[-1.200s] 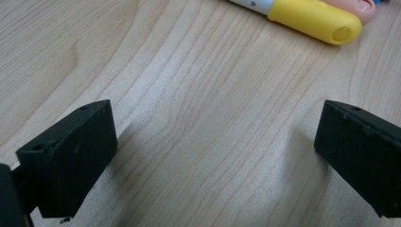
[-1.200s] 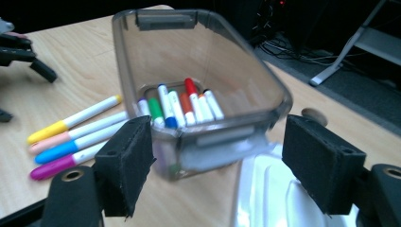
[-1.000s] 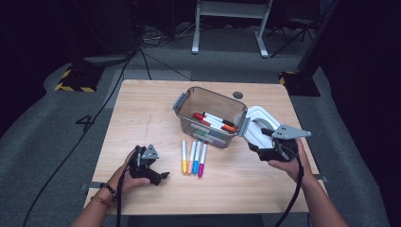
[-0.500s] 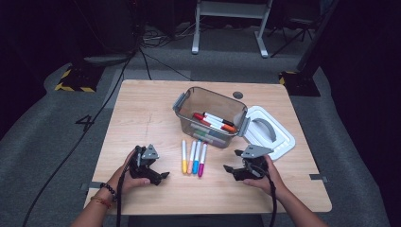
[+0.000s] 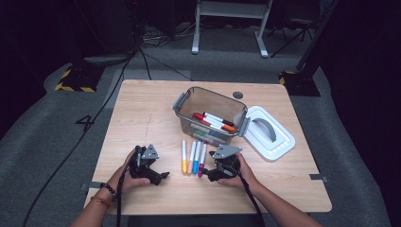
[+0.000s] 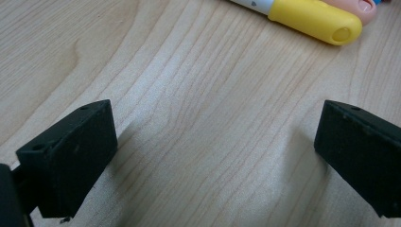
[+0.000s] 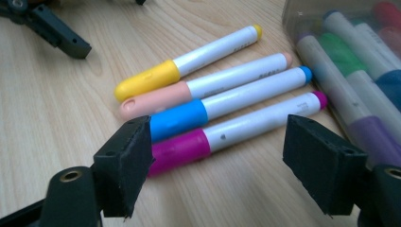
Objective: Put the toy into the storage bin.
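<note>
I am holding my right hand-held gripper [image 5: 206, 172] low over the desk [image 5: 142, 118] with its jaws spread wide and gripping nothing; in the right gripper view the magenta marker [image 7: 231, 132] is lying between them, just ahead of the pads. That marker is resting flat on the wood as the rightmost of four laid side by side, next to the blue marker [image 7: 222, 109], the peach marker [image 7: 198, 91] and the yellow marker [image 7: 184, 64]. In the high view its long axis is running from me toward the far edge, capped magenta end pointing at me, other end toward the clear bin [image 5: 187, 101] of markers just beyond. My left hand-held gripper [image 5: 163, 176] is sitting near the yellow marker, jaws wide apart and empty. A white lid [image 5: 283, 142] is lying right of the bin.
</note>
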The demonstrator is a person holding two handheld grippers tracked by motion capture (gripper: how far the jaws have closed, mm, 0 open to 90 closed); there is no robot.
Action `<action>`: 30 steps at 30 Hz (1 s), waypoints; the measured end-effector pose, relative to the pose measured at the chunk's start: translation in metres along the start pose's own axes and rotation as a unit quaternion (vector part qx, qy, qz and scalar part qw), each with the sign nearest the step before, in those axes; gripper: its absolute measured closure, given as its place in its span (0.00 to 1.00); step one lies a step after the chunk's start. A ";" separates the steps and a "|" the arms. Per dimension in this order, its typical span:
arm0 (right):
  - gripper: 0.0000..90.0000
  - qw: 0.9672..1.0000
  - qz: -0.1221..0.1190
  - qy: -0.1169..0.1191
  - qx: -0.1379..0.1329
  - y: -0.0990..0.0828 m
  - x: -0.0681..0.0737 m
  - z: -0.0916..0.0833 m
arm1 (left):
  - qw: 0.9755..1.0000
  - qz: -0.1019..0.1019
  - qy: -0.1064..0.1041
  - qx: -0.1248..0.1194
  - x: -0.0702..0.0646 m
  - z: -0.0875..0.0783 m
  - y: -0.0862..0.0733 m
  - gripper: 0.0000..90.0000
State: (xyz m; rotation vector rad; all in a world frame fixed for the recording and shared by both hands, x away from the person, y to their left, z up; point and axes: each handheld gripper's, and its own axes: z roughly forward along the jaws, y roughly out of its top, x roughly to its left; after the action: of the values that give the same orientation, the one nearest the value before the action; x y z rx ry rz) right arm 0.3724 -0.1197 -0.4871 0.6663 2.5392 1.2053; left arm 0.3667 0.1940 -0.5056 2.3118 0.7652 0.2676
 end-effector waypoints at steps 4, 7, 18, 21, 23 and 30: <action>0.29 1.000 -0.001 0.003 -0.002 0.004 0.001 0.009 | 1.000 0.000 0.000 0.000 0.000 0.000 0.000 0.01; 0.29 1.000 -0.008 -0.003 0.008 0.003 0.001 0.017 | 1.000 0.000 0.000 0.000 0.000 0.000 0.000 0.01; 0.30 0.999 0.030 -0.028 0.027 -0.022 -0.024 -0.019 | 1.000 0.000 0.000 0.000 0.000 0.000 0.000 0.01; 0.35 0.998 0.049 -0.034 0.031 -0.030 -0.036 -0.027 | 1.000 0.000 0.000 0.000 0.000 0.000 0.000 0.01; 0.44 0.998 0.049 -0.038 0.032 -0.033 -0.042 -0.031 | 1.000 0.000 0.000 0.000 0.000 0.000 0.000 0.01; 0.60 0.999 0.045 -0.008 0.022 -0.037 -0.054 -0.031 | 1.000 0.000 0.000 0.000 0.000 0.000 0.000 0.01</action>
State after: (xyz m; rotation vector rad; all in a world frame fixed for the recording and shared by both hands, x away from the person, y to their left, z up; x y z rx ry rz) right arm 0.3955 -0.1881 -0.4946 0.8057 2.5544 1.1689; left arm 0.3667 0.1940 -0.5056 2.3118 0.7652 0.2678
